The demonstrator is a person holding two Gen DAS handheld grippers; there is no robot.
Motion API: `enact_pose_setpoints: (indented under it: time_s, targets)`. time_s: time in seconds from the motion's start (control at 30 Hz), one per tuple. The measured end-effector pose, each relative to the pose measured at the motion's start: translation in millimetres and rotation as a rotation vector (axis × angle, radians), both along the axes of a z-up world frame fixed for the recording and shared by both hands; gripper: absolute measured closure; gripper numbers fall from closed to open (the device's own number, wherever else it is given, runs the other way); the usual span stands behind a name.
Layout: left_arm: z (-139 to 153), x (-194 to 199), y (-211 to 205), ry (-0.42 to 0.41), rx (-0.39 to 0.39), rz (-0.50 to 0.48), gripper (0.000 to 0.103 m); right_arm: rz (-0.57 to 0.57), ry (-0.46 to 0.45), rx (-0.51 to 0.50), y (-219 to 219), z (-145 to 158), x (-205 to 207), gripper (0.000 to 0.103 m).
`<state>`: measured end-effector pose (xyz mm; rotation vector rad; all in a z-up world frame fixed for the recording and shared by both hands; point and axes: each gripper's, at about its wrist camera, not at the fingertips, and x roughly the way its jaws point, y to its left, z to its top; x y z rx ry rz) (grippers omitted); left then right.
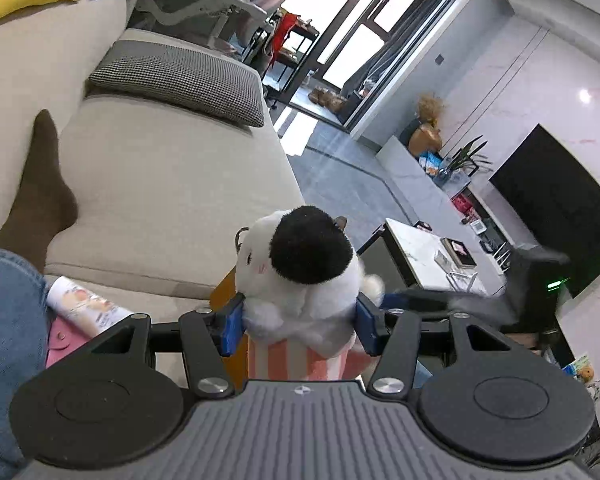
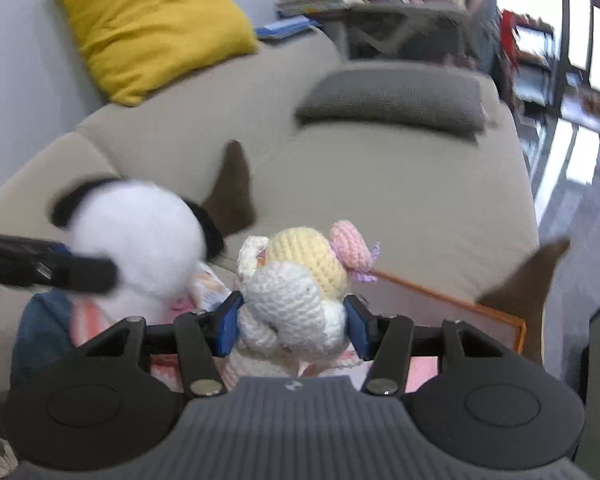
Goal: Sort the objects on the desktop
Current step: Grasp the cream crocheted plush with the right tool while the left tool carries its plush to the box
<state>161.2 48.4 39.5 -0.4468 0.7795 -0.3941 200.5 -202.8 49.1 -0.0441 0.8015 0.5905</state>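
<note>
My left gripper [image 1: 299, 322] is shut on a white plush toy [image 1: 300, 264] with a black patch and a pink-striped base; both blue pads press into its sides. The toy is held in the air above the sofa edge. In the right wrist view the same plush toy [image 2: 140, 240] shows blurred at the left. My right gripper [image 2: 293, 323] is shut on a crocheted doll [image 2: 296, 284] in white, yellow and pink, its pads squeezing the doll's white body. The doll hangs above an orange-rimmed box [image 2: 460, 304]. The right gripper's body [image 1: 480, 304] appears as a dark blur in the left wrist view.
A beige sofa [image 1: 160, 184] carries a grey checked cushion [image 1: 180, 80] and a yellow pillow [image 2: 148, 28]. A person's brown-socked foot [image 1: 44, 184] and jeans leg [image 1: 8, 340] lie at the left. A printed packet [image 1: 84, 304] lies beside the leg. A marble coffee table [image 1: 424, 256] stands on the right.
</note>
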Motion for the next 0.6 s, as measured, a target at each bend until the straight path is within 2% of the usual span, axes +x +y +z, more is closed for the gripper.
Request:
enact_pose_setpoints:
  time_s: [0.1, 0.27, 0.5, 0.6]
  targets:
    - [-0.6, 11.4, -16.1, 0.026, 0.014, -0.014, 0.040, -0.013, 0.081, 0.008, -11.7, -29.7, 25.5, 0.047]
    - [-10.1, 33.0, -45.6, 0.085, 0.013, -0.052, 0.040, 0.030, 0.141, -0.022, -12.7, -62.4, 51.9, 0.047]
    - [-31.0, 61.9, -79.6, 0.161, 0.036, -0.084, 0.040, 0.044, 0.159, -0.080, -38.1, -80.0, 62.7, 0.047]
    - [-42.3, 71.8, -89.8, 0.180, 0.076, -0.068, 0.040, 0.036, 0.156, -0.063, -52.5, -82.0, 63.2, 0.047]
